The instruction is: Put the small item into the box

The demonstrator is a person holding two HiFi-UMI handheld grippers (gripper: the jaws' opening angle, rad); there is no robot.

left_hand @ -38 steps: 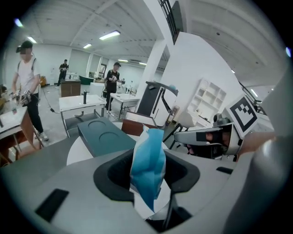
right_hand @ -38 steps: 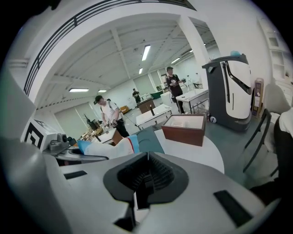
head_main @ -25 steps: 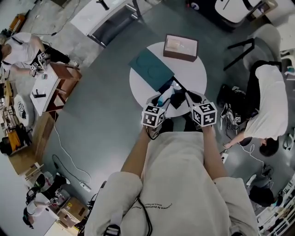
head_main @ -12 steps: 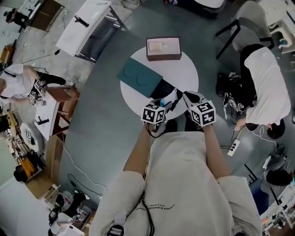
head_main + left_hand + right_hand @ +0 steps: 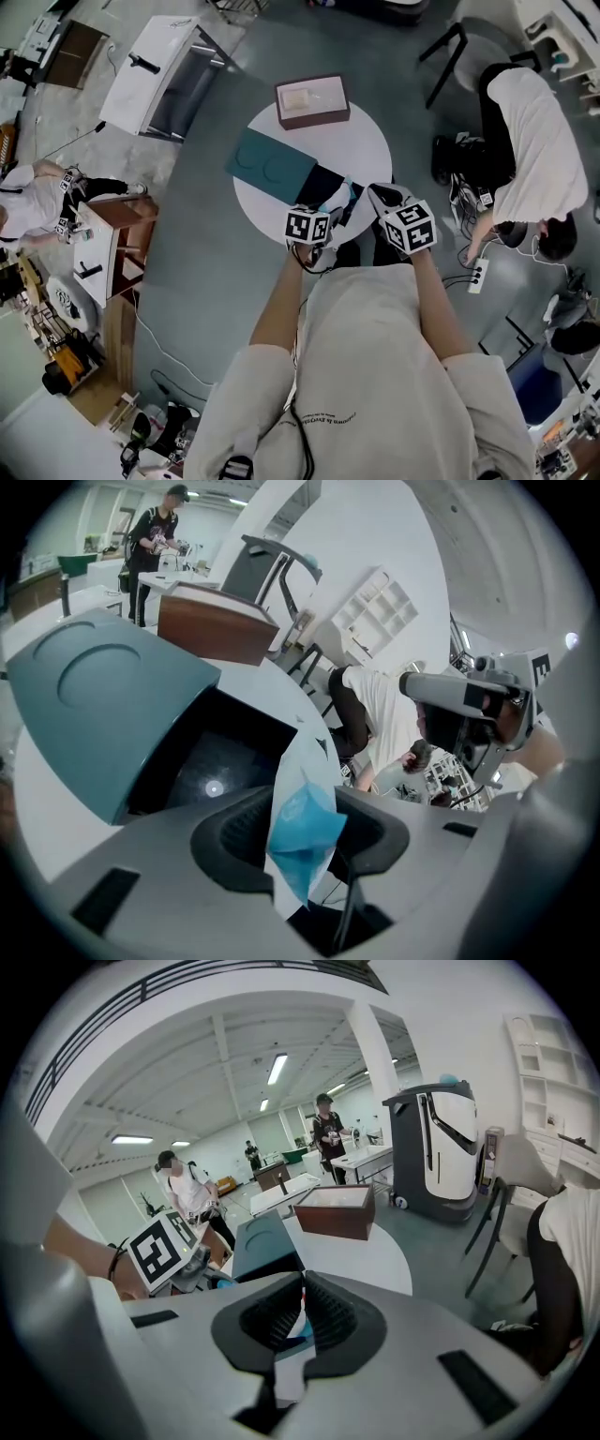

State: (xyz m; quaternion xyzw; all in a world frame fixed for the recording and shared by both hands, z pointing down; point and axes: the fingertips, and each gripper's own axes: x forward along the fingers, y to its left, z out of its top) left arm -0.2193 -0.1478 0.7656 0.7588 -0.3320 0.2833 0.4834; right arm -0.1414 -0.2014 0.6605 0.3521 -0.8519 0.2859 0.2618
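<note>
Indoors, round white table (image 5: 367,155), grey floor (image 5: 202,248); left tongs (image 5: 305,834), right tongs (image 5: 302,1313) both pinching blue sachet (image 5: 300,808).

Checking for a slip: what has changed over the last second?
Both the left gripper and right gripper carried the blue-and-white plastic packet slightly rightward along the round white table's near edge; the head camera swung too. Unchanged: both grips, the flat teal lid, the brown open box.

Left tongs (image 5: 343,201) and right tongs (image 5: 375,195) angle downward together, each seemingly clamped on the packet (image 5: 302,822).
</note>
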